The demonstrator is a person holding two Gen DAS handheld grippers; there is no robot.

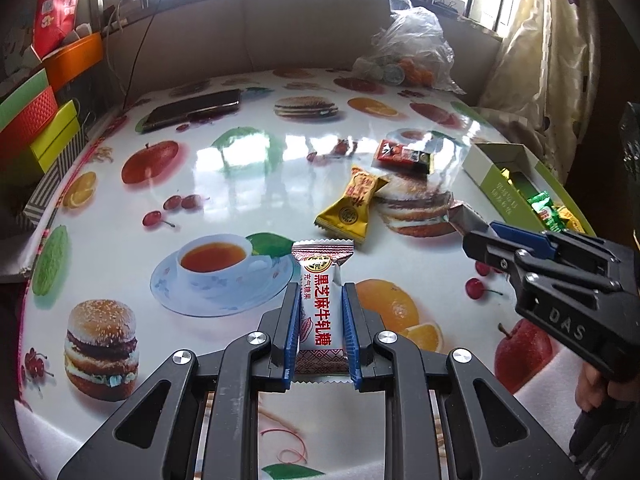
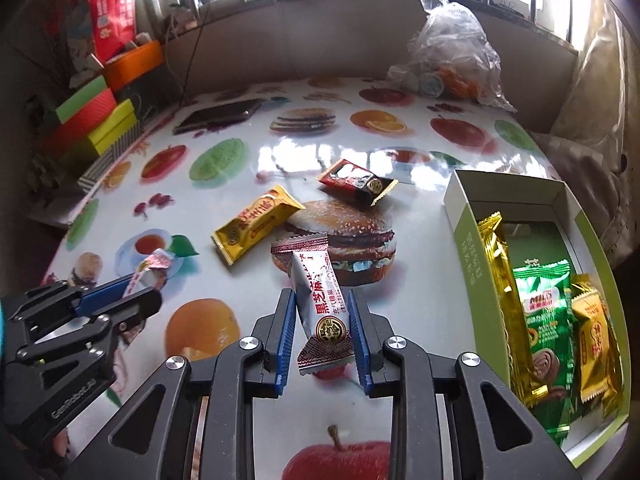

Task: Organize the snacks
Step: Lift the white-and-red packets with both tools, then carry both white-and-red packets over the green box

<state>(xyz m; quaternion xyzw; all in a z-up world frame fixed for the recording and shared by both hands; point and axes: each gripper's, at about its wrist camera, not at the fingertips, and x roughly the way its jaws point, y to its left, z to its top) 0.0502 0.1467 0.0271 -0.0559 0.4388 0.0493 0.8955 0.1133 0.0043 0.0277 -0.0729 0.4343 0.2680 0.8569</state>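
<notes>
My left gripper (image 1: 320,292) is shut on a white nougat candy (image 1: 318,300) with red lettering, held above the table; it also shows in the right wrist view (image 2: 132,292). My right gripper (image 2: 322,300) is shut on a second white nougat candy (image 2: 316,292), tilted in its jaws; it shows in the left wrist view (image 1: 480,236) near the box. A yellow candy (image 2: 256,228) and a red-black candy (image 2: 356,180) lie on the fruit-print table (image 2: 248,176). A green open box (image 2: 472,256) at the right holds several wrapped snacks (image 2: 548,316).
A phone (image 1: 192,110) lies at the table's far left. A clear plastic bag (image 1: 412,52) of items sits at the far edge. Stacked coloured boxes (image 1: 36,120) stand off the left edge. A curtain (image 1: 552,60) hangs at the right.
</notes>
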